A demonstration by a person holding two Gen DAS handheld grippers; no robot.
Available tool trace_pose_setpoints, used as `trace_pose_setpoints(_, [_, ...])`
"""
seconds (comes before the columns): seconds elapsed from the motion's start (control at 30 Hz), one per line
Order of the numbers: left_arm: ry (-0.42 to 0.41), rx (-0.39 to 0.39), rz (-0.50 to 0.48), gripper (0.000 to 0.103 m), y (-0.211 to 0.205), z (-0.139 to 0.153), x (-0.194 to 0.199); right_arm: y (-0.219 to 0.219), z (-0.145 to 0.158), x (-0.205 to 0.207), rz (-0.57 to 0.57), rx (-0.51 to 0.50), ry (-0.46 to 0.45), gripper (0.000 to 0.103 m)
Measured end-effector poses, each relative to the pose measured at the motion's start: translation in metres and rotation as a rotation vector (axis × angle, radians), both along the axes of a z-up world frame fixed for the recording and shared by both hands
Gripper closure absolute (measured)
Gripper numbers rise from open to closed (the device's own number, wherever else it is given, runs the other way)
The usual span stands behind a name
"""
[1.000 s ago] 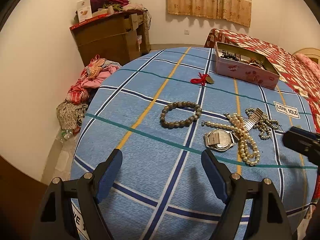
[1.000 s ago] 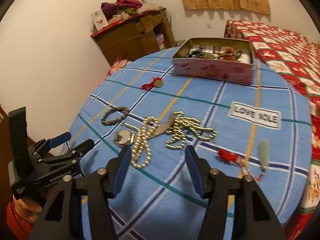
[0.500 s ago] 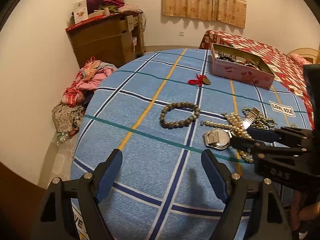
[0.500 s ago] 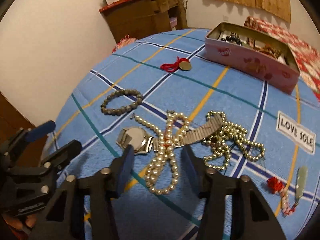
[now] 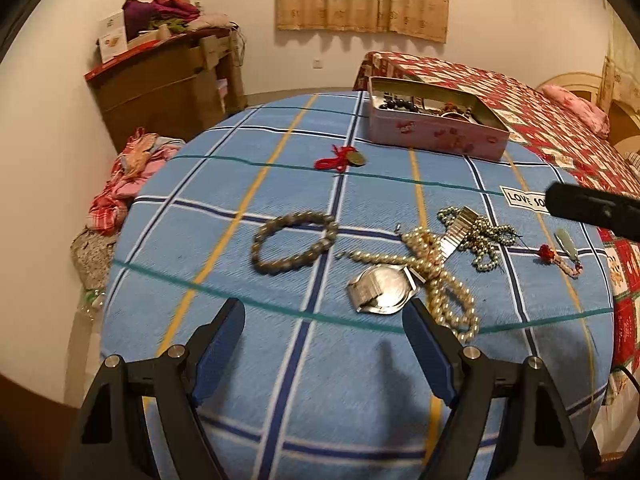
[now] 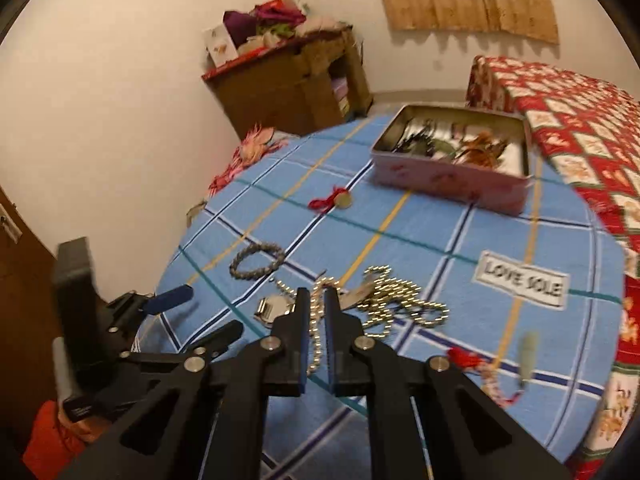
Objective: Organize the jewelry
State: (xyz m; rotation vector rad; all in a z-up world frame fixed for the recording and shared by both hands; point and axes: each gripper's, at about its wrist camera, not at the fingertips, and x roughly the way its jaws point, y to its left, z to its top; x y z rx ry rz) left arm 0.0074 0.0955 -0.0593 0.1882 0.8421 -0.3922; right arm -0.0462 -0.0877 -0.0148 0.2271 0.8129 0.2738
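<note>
Blanket (image 5: pixel 240 360) holds pink tin (image 5: pixel 436 136) far, pearl necklace (image 5: pixel 448 292) near. Right gripper (image 6: pixel 316 300) nearly closed around pearls, grip unclear. Left gripper (image 5: pixel 324 332) wide open, empty. Lift slowly; strand tangles watch (image 5: pixel 382 288).

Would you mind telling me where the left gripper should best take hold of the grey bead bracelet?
Probably from above, pinching across one strand of the bead bracelet. It lies flat as an open loop, apart from the tangled pearl necklace and watch, so its left side is easily reached.
</note>
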Motion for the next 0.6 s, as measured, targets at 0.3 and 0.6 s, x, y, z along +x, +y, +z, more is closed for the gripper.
trace_pose_setpoints(0.3, [-0.064,0.127,-0.002,0.022,0.008,0.007,-0.01,0.048,-0.054,0.035,0.106,-0.096,0.153,0.049])
trace_pose_setpoints(0.6, [-0.049,0.123,-0.029,0.022,0.026,0.007,-0.009,0.063,-0.069,0.048,0.126,-0.281,0.159,0.087])
